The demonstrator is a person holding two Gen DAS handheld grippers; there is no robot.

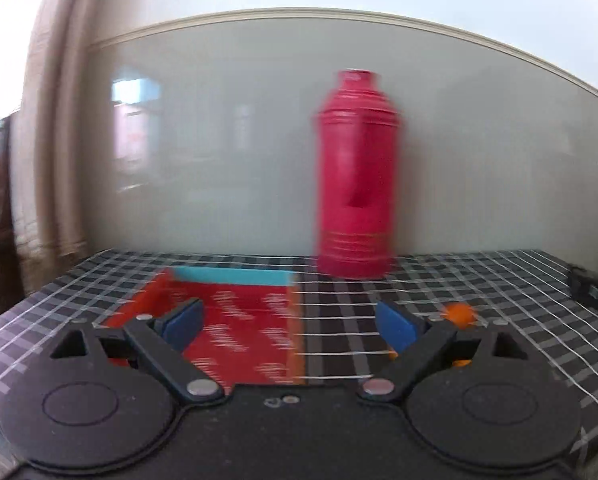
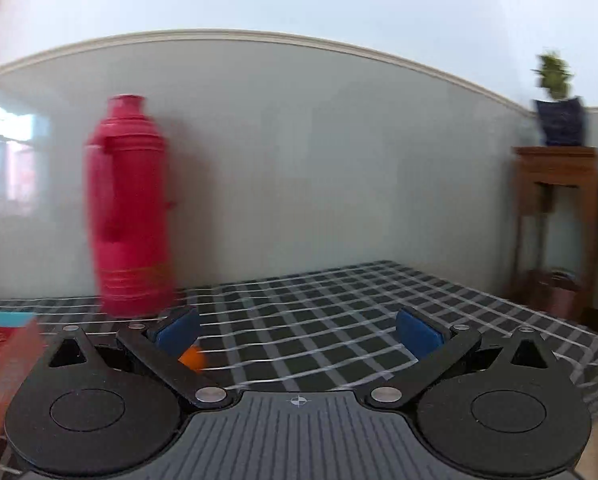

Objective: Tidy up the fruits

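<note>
A small orange fruit (image 1: 460,314) lies on the checked tablecloth, just right of my left gripper's right finger; more orange shows under that finger, partly hidden. An open red box (image 1: 243,332) with a blue far wall lies on the cloth; my left gripper (image 1: 291,322) is open and empty above its right part. My right gripper (image 2: 297,330) is open and empty over the cloth. An orange fruit (image 2: 193,356) peeks out beside its left finger. The red box (image 2: 7,356) shows at the left edge of the right wrist view.
A tall red thermos (image 1: 357,176) stands at the back of the table against the grey wall; it also shows in the right wrist view (image 2: 129,208). A wooden stand (image 2: 559,220) with a potted plant (image 2: 557,108) is right of the table. A dark object (image 1: 595,292) lies far right.
</note>
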